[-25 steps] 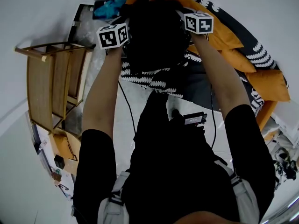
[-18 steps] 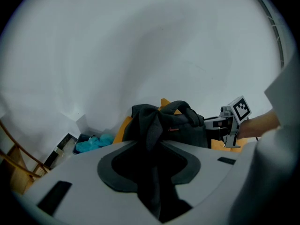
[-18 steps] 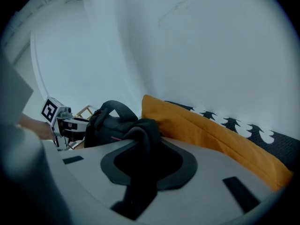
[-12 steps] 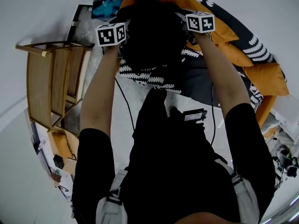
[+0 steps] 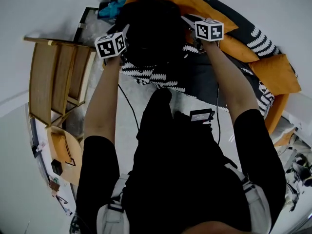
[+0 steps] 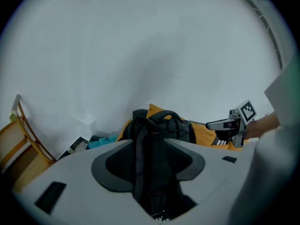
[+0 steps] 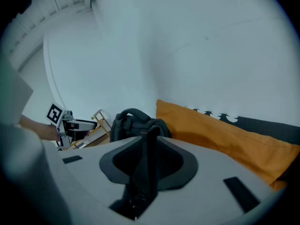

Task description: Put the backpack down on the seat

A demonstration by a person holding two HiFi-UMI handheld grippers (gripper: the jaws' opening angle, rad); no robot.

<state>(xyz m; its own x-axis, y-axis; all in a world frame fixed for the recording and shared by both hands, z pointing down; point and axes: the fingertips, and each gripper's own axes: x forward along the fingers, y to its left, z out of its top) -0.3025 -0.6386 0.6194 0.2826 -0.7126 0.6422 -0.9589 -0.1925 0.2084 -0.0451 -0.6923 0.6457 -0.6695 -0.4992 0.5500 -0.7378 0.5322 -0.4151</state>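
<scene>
Leftward and a little lower than a second ago, the left gripper [image 5: 122,35] has drawn off from the backpack's side, while the right gripper [image 5: 190,22] has barely shifted. Closest in the head view, both forearms reach forward over the seat [image 5: 195,79], a dark cover with a white pattern. The left gripper's jaws are opening, and a black strap [image 6: 149,172] runs loose between them without the pads pressing it. The right gripper's jaws also stand apart, with the second strap [image 7: 147,168] upright in the gap, not visibly squeezed. Just beyond the fingertips, the black backpack [image 5: 151,30] sits upright on the seat, its back against the orange cushion [image 7: 215,130]. A wooden chair [image 5: 53,82] stands off to the left, and a white wall [image 6: 140,55] rises behind everything.
</scene>
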